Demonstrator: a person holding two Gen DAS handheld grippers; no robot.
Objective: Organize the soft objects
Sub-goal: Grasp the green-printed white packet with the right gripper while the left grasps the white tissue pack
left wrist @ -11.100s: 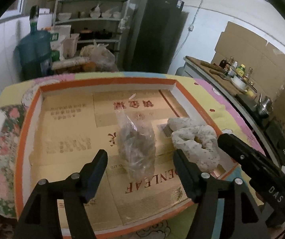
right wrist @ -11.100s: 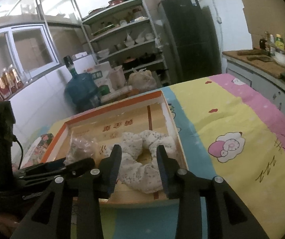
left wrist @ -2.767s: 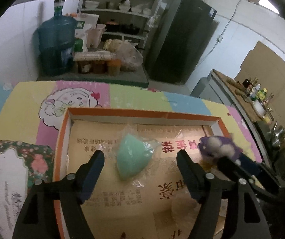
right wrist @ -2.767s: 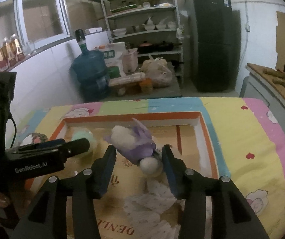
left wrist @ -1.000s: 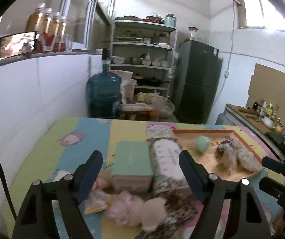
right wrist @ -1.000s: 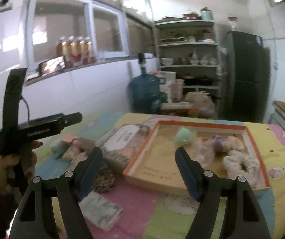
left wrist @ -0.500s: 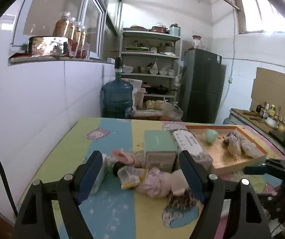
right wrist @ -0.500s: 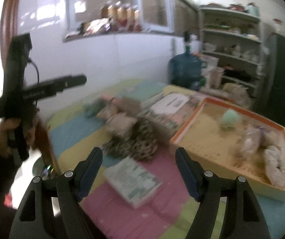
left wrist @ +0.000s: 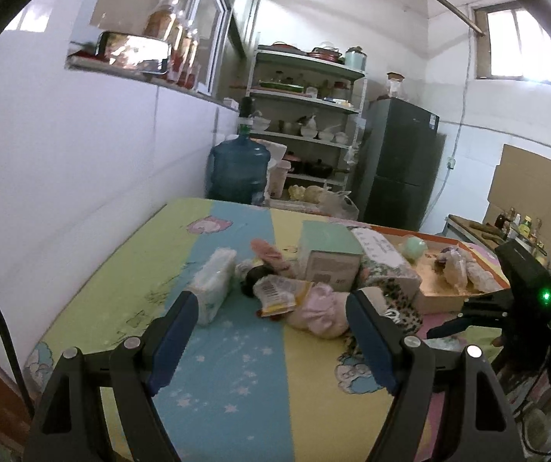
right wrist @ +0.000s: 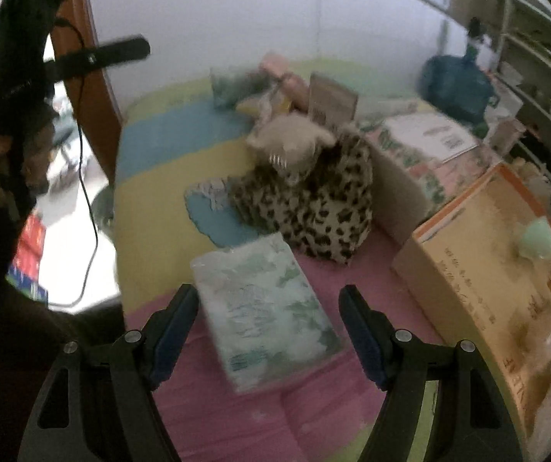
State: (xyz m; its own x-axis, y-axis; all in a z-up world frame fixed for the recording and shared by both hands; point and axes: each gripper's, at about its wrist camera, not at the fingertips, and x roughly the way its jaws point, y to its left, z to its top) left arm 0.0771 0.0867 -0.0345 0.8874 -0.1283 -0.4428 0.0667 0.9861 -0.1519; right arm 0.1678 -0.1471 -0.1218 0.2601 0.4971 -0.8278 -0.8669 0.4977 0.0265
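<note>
My left gripper (left wrist: 271,331) is open and empty, held above the near part of the bedsheet-covered table, short of a pile of soft things: a pink plush (left wrist: 320,310), a leopard-print soft item (left wrist: 398,313), a tissue pack (left wrist: 214,285) and a snack packet (left wrist: 279,294). My right gripper (right wrist: 269,321) is open and empty, just over a green-patterned tissue pack (right wrist: 267,310). The leopard-print item (right wrist: 314,200) with a cream plush (right wrist: 291,140) on it lies beyond. The orange-rimmed cardboard tray (right wrist: 479,238) holds a mint-green sponge (right wrist: 537,244) and bagged soft items; it also shows in the left wrist view (left wrist: 441,292).
A mint box (left wrist: 331,254) and a flowered box (left wrist: 385,260) stand between the pile and the tray. A blue water jug (left wrist: 239,169), shelves (left wrist: 306,123) and a dark fridge (left wrist: 402,161) stand behind the table. The other hand-held gripper (right wrist: 13,65) is at the left.
Both grippers have pulled back from the tray. The right one, which earlier held a purple plush over the tray, is now empty and has swung down over the green tissue pack.
</note>
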